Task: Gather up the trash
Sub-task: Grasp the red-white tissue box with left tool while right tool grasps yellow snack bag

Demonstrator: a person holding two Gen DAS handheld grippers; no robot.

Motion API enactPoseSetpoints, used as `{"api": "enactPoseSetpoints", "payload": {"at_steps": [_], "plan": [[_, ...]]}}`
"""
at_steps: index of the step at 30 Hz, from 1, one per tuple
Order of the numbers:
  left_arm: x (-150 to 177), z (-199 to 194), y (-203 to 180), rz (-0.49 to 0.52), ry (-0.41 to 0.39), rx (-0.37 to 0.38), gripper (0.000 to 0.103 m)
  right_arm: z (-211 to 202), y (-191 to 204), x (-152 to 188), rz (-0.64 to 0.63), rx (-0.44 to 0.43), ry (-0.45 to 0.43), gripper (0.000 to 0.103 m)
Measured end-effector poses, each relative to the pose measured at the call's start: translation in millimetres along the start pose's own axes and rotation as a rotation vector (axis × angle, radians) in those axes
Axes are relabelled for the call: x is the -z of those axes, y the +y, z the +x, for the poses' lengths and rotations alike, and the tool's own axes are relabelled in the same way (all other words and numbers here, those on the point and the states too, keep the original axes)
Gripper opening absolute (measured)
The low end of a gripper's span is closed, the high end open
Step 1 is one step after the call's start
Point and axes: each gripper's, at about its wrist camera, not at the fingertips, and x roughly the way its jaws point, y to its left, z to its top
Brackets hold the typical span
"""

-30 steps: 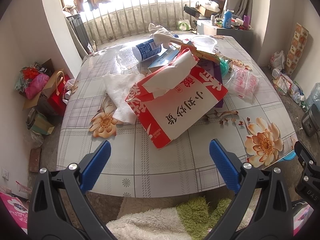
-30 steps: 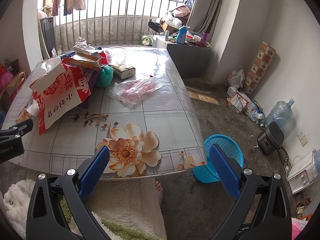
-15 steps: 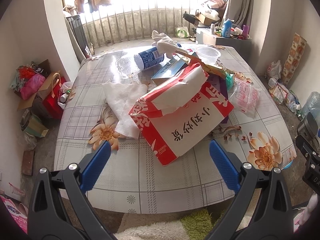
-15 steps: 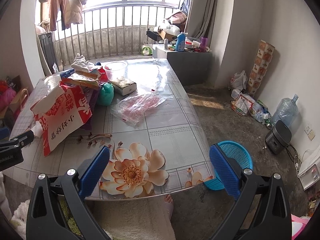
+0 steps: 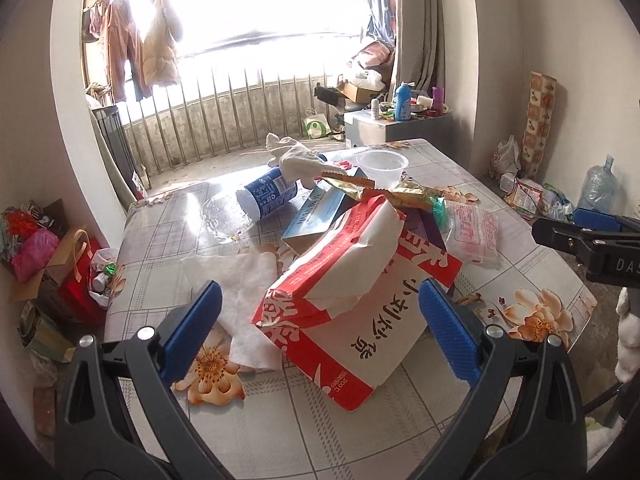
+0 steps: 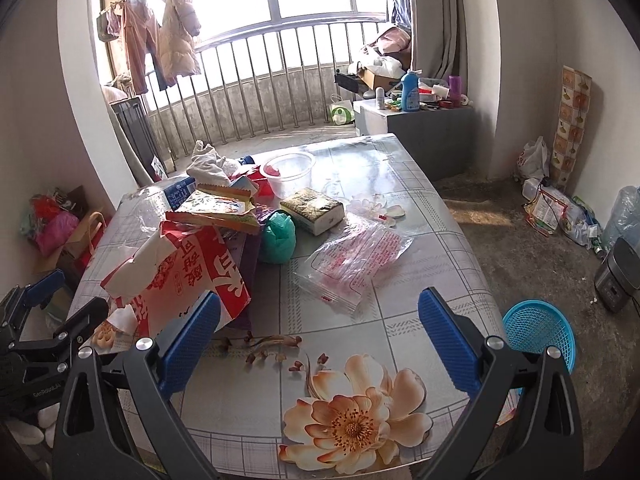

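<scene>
The trash sits heaped on the left and far part of the table (image 6: 360, 344), probably because it was dropped there piece by piece: a red and white paper bag (image 5: 360, 320) lies tilted on top of the pile nearest the person, propped up by whatever is under it, with a white tissue sheet (image 5: 240, 280) flat on the table just beside it. Behind them a plastic bottle (image 5: 266, 196) lies on its side, and a snack wrapper (image 6: 216, 210), a green plastic bag (image 6: 278, 236), a tissue pack (image 6: 314, 210) and a clear plastic bag (image 6: 356, 258) are spread further right. The left gripper (image 5: 320, 328) hangs over the near edge with its fingers spread wide and empty, framing the paper bag, which suggests that bag is the first pick. The right gripper (image 6: 320, 336) is also wide and empty, aimed at the barer right side of the table. A blue basket (image 6: 540, 336) stands on the floor just beside the table's right corner, a likely place for the trash to go.
</scene>
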Motion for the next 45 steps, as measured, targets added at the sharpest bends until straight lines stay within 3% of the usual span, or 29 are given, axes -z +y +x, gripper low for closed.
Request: {"api": "enactPoseSetpoints", "payload": {"at_steps": [5,15,23,28,32,35,37,39,45], "plan": [[1.4,21.1,-9.1,0.082,-0.030,-0.025,0.094,30.9,-8.9,-25.1,0.166,-0.210,0.069,0.086],[8.6,74.5,-15.9,0.194,0.056,-0.069,0.059,109.1,13.3,-39.7,0.396,-0.512,0.278,0.064],[11.6,81.0,-13.5,0.200,0.045,-0.070,0.048,157.1,7.7,-25.1,0.696,-0.610,0.401,0.059],[13.4,72.1,-18.7,0.225,0.022,-0.066,0.036,170.6,2.7,-11.9,0.875,-0.645,0.385,0.057],[14.9,70.0,-18.2,0.235,0.017,-0.062,0.033,171.4,-5.0,-12.6,0.965,-0.644,0.345,0.054],[14.9,68.5,-16.4,0.223,0.015,-0.050,0.033,179.5,-6.3,-7.4,1.023,-0.634,0.353,0.044],[14.8,66.7,-17.3,0.225,0.010,-0.054,0.032,182.8,-5.9,-3.6,1.044,-0.641,0.361,0.027],[13.7,64.8,-16.1,0.223,0.006,-0.055,0.031,181.8,-3.8,-1.9,1.050,-0.671,0.363,0.017],[6.4,46.3,-12.4,0.223,-0.026,-0.076,0.028,151.0,0.6,-11.5,0.994,-0.768,0.292,0.010]]}}
